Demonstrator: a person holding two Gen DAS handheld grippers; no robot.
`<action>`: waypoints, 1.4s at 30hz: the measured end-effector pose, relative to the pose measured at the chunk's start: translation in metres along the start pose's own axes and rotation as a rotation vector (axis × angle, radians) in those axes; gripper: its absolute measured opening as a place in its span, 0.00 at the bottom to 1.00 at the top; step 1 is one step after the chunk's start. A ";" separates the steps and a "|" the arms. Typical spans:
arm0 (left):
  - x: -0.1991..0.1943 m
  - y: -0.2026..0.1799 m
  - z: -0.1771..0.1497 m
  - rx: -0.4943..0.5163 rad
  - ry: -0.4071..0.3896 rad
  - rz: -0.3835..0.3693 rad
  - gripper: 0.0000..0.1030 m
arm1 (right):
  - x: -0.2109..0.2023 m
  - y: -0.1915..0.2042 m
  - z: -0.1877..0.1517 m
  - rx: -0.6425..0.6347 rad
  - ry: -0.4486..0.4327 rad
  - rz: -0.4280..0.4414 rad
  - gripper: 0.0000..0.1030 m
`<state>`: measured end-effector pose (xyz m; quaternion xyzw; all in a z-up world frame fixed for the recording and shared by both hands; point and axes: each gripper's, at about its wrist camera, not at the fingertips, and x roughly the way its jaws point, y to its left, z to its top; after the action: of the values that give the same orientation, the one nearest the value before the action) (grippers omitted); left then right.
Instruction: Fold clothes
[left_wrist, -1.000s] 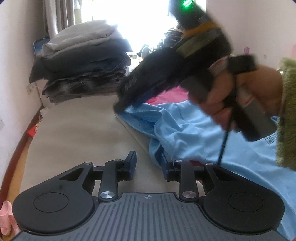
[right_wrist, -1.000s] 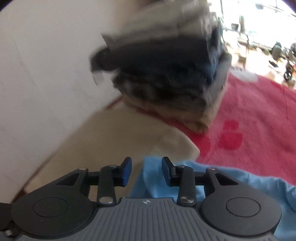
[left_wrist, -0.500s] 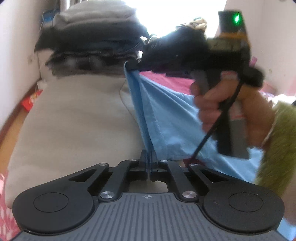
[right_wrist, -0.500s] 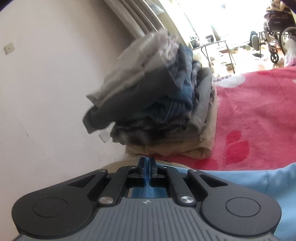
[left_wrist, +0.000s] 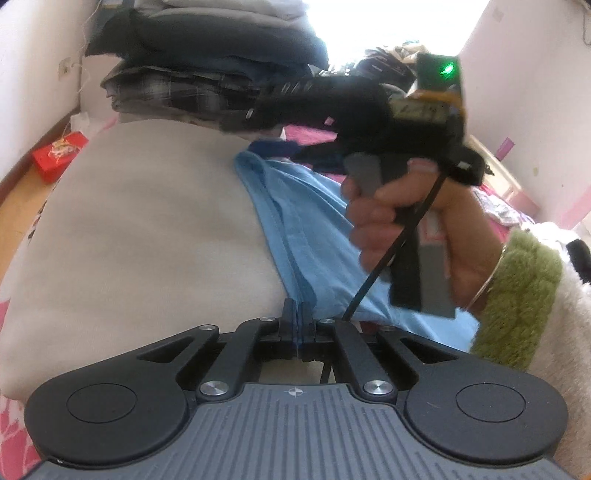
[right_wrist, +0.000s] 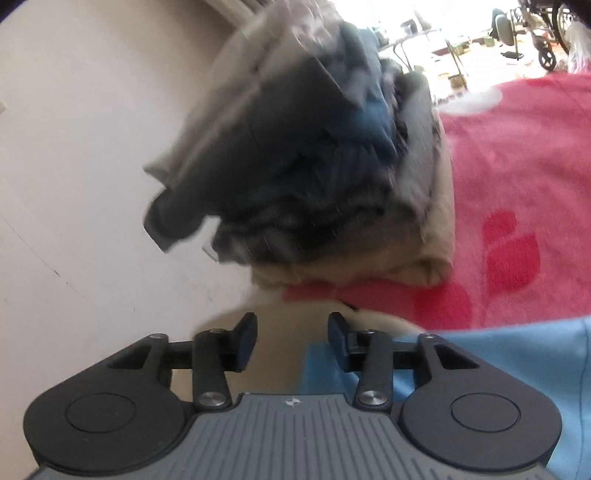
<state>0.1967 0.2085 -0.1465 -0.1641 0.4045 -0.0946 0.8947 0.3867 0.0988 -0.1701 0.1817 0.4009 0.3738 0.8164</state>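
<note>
L gripper (left_wrist: 299, 325) clamped on blue shirt (left_wrist: 314, 236) hem. R gripper (right_wrist: 291, 338) jaws just opened, nothing between, shirt corner under R finger. Risk: one-sided pull drags fold crooked.

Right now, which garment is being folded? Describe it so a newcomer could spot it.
Start at the tall stack of folded clothes by the wall. Before it lies a beige cloth, and along its right edge the light blue shirt, the only pale blue piece, its hem pinched in the left tool.
</note>
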 end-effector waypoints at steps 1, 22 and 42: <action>-0.002 0.000 0.000 -0.003 -0.002 0.002 0.00 | -0.002 0.003 0.003 -0.003 -0.007 0.001 0.48; -0.029 -0.066 -0.013 0.272 -0.207 0.099 0.06 | -0.430 -0.112 -0.125 0.292 -0.285 -0.563 0.41; 0.188 -0.209 0.030 0.485 -0.077 0.158 0.15 | -0.428 -0.235 -0.097 0.108 -0.171 -0.779 0.42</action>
<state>0.3351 -0.0356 -0.1805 0.0837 0.3474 -0.1123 0.9272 0.2486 -0.3791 -0.1475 0.0893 0.3895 -0.0020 0.9167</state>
